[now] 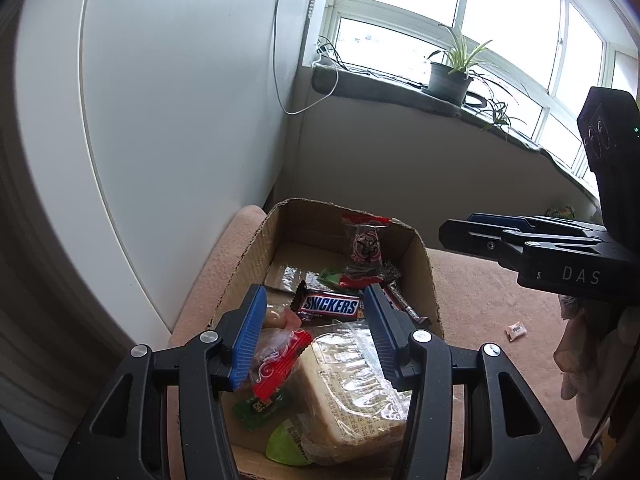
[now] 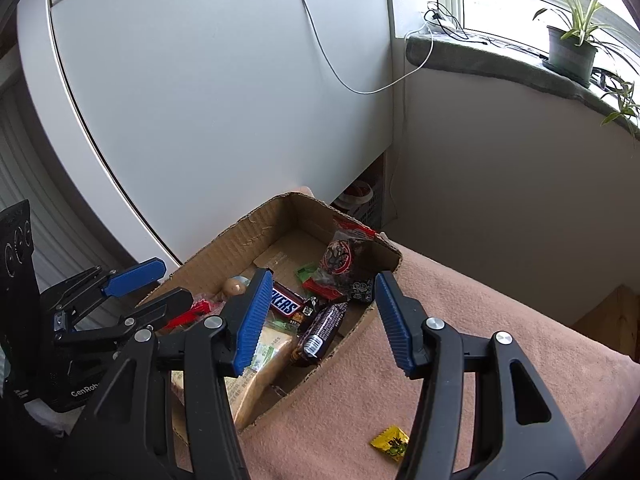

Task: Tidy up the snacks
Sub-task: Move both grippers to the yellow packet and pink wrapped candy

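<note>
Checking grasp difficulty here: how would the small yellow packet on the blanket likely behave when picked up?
The yellow packet looks thin and flat, so probably light and floppy. It lies flush on the soft blanket, so fingers may press into fabric. Its glossy wrapper could slip.

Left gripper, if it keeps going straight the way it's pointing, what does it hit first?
Probably the Snickers bar in the cardboard box, which sits centred between the open left gripper fingers, though the clear-wrapped cake below might touch first; depth is unclear.

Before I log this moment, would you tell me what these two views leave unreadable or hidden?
- Snickers bar: right wrist view, name partly hidden by the right gripper fingers.
- Bread pack: left wrist view, print too blurred; edges behind the left gripper.
- Small white wrapper: too small to identify.
- Yellow packet: label unreadable.
</note>
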